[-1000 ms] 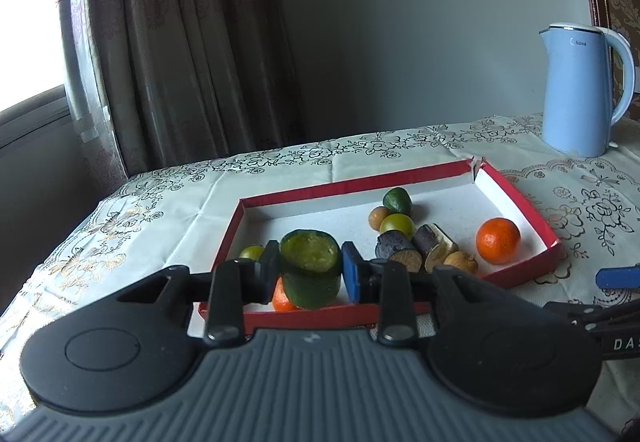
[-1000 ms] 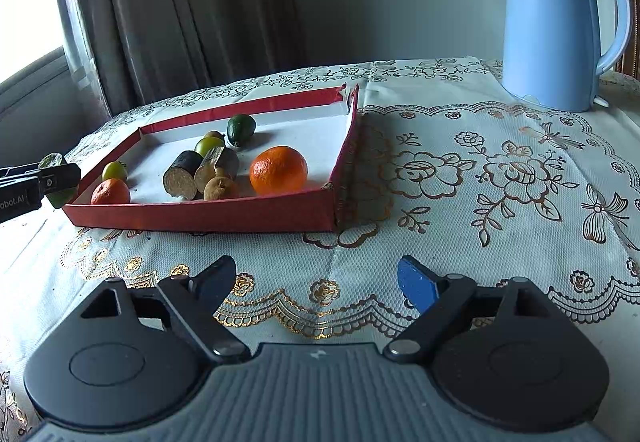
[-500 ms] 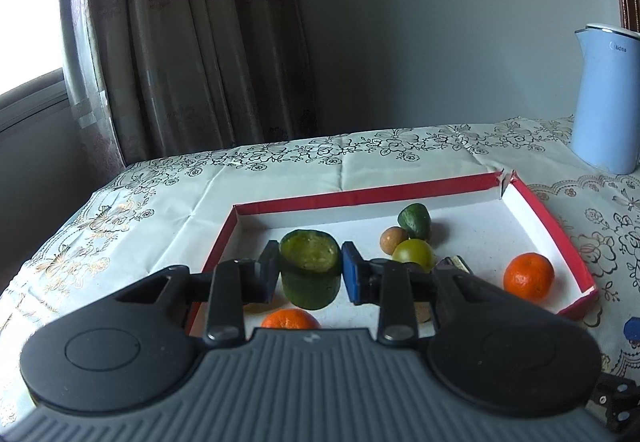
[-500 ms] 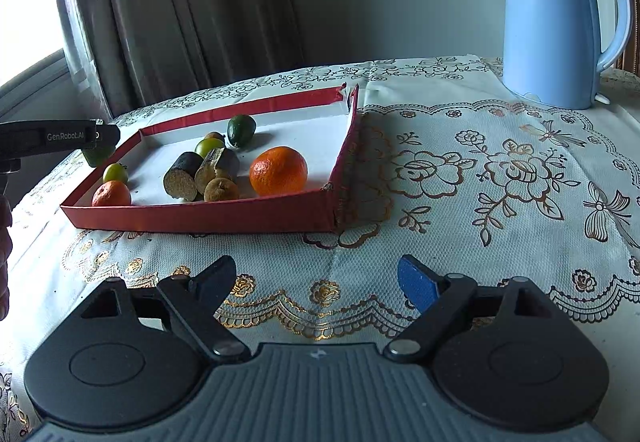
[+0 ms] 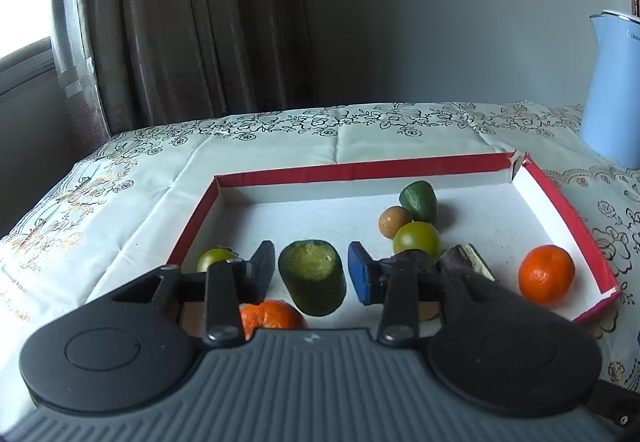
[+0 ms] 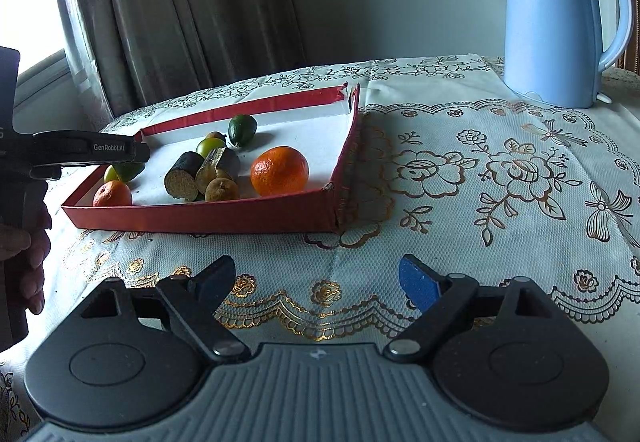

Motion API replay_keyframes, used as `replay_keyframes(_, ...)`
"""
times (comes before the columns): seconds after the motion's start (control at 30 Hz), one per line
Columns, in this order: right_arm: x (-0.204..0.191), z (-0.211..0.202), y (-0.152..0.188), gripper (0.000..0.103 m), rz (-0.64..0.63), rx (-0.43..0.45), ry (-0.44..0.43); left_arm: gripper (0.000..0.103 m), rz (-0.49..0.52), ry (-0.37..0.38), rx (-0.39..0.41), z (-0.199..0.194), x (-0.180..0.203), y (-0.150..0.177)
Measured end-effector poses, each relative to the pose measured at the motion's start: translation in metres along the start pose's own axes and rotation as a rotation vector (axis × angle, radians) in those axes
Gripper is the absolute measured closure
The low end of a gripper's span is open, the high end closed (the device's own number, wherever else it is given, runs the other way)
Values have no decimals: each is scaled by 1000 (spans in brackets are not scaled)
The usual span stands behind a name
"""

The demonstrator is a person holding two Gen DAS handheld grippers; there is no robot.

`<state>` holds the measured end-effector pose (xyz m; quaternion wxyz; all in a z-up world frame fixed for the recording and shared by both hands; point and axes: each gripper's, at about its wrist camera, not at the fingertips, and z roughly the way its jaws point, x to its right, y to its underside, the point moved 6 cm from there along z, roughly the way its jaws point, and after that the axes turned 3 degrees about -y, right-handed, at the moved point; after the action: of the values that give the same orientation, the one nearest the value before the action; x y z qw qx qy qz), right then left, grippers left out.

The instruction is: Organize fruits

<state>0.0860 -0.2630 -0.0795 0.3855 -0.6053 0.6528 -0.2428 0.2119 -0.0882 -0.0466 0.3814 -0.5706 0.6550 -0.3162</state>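
Jaws of the left gripper point(image 5: 312, 274) are opening around a cut green fruit point(image 5: 313, 277), which half a second ago sat clamped between the pads and now stands upright on the tray floor with a sliver of daylight on either side. That release suggests one more piece has been delivered into the red-edged tray point(image 5: 352, 171), and that the next step is probably to back the gripper out without knocking the fruit over.

From left to right in the left wrist view, a small yellow-green fruit point(image 5: 214, 258) lies just beside the left pad near the tray's left wall, a small orange point(image 5: 272, 316) sits close under the gripper body, and beyond the right pad cluster a brown round fruit point(image 5: 395, 222), a dark green fruit point(image 5: 419, 200), a yellow-green one point(image 5: 417, 240) and dark cut pieces point(image 5: 466, 262). A larger orange point(image 5: 546, 272) rests near the right wall.

Room is tight low and sideways, so the freest way out looks to be up and back; the tray's rear half is bare.

Further right, the right gripper point(image 6: 316, 280) hovers over the embroidered cloth of the counter point(image 6: 500, 177), jaws spread wide and holding nothing, well clear of the tray's near wall, with a blue kettle point(image 6: 556, 21) well behind.
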Motion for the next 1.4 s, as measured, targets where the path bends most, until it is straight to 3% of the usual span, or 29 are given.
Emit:
replay_keyframes(0.03, 0, 0, 0, 13, 2, 1, -1, 31, -2, -9, 17, -2, -1, -1)
replay_keyframes(0.07, 0, 0, 0, 13, 4, 1, -3, 20, -3, -19, 33, -4, -1, -2)
replay_keyframes(0.23, 1, 0, 0, 13, 10, 3, -9, 17, 16, -15, 72, -20, -2, -6)
replay_keyframes(0.47, 1, 0, -1, 13, 11, 3, -10, 0, 3, -8, 116, -59, -24, 7)
replay_keyframes(0.7, 1, 0, 0, 13, 9, 2, -8, 0, -26, -17, 124, -92, -56, 42)
replay_keyframes(0.93, 2, 0, 0, 13, 18, 6, -10, 0, -48, -56, 83, -88, -81, 75)
replay_keyframes(1.4, 4, -1, 0, 13, 26, 10, -7, 0, -77, -48, 126, -99, -85, 68)
